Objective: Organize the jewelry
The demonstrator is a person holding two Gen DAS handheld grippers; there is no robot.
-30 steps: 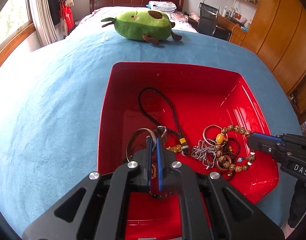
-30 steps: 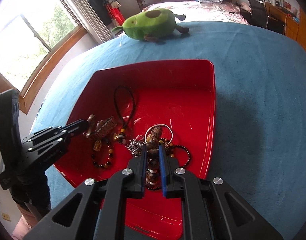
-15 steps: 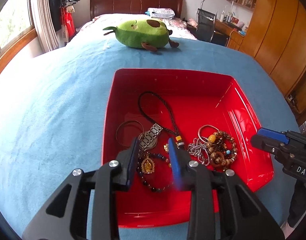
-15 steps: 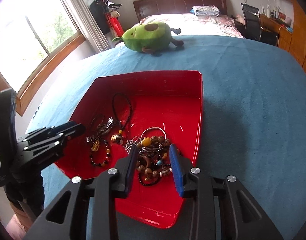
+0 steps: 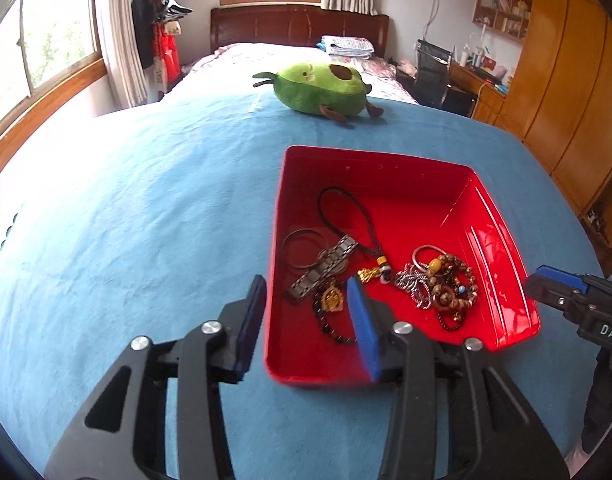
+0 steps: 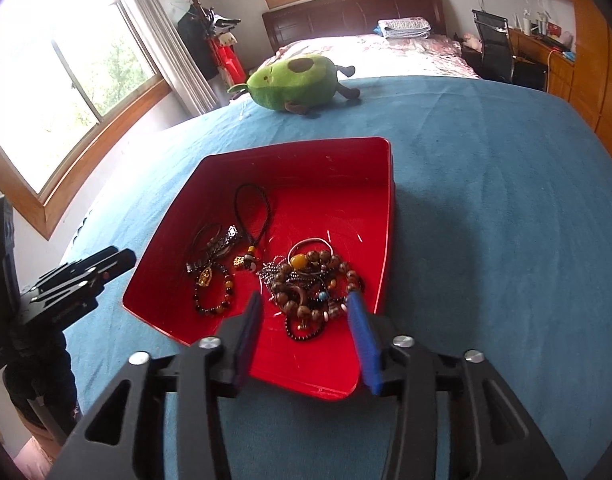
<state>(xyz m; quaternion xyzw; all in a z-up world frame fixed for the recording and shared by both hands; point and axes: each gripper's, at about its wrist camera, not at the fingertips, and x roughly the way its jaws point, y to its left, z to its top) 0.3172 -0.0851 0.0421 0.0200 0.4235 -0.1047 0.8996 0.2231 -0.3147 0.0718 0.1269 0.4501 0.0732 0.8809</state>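
A red tray on the blue cloth holds jewelry. On its left lie a black cord loop, metal bangles, a metal watch band and a dark bead bracelet with a gold pendant. On its right lies a pile of wooden bead bracelets and a silver chain. My left gripper is open and empty, above the tray's near left corner. My right gripper is open and empty, above the tray's near edge, just short of the bead pile.
A green avocado plush toy lies on the blue cloth beyond the tray. A bed, a window, a desk with a chair and wooden wardrobes stand behind.
Both grippers were shut on jewelry in the tray, then opened, let it go and drew back and up. The left piece and the bead bracelets now lie in the tray.
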